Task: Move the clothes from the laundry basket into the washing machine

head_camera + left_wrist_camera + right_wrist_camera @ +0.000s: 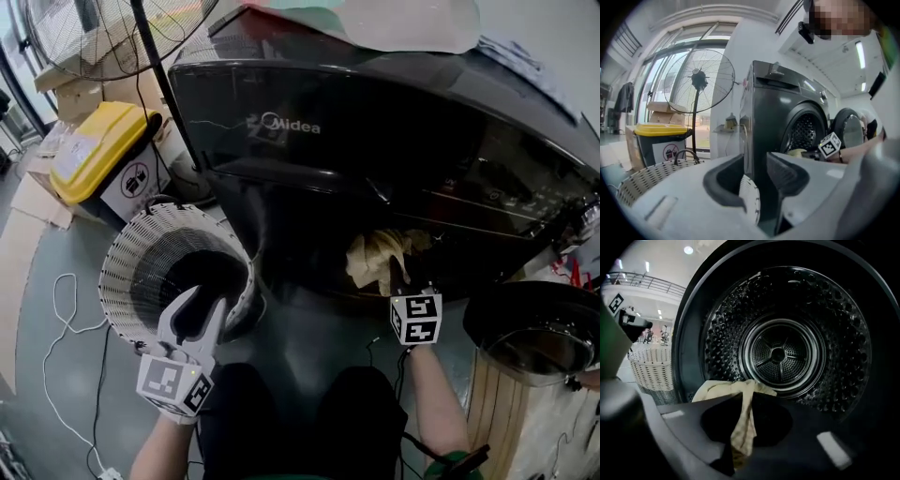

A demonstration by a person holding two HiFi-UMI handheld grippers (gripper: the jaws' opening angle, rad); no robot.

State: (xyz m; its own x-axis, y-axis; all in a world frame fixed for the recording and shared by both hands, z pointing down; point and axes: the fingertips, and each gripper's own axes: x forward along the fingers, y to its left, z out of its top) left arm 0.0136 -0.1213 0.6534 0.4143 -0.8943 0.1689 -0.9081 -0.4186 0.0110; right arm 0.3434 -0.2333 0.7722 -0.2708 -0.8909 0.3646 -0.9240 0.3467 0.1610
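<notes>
The black Midea washing machine [375,122] stands ahead with its drum [778,352] open. My right gripper [399,274] is at the drum's mouth, shut on a pale yellow cloth [373,258]. In the right gripper view the cloth [719,391] is pinched between the jaws and spills over the drum's lip. The white woven laundry basket [122,272] sits on the floor to the left of the machine. My left gripper [206,302] hovers over its near rim, open, with nothing between the jaws. The basket's inside looks dark and I see no clothes in it.
The washer's round door [534,333] hangs open at the right. A yellow-lidded bin [103,141] and a standing fan [94,33] are behind the basket, with cardboard boxes at the far left. A white cable [66,319] trails across the grey floor.
</notes>
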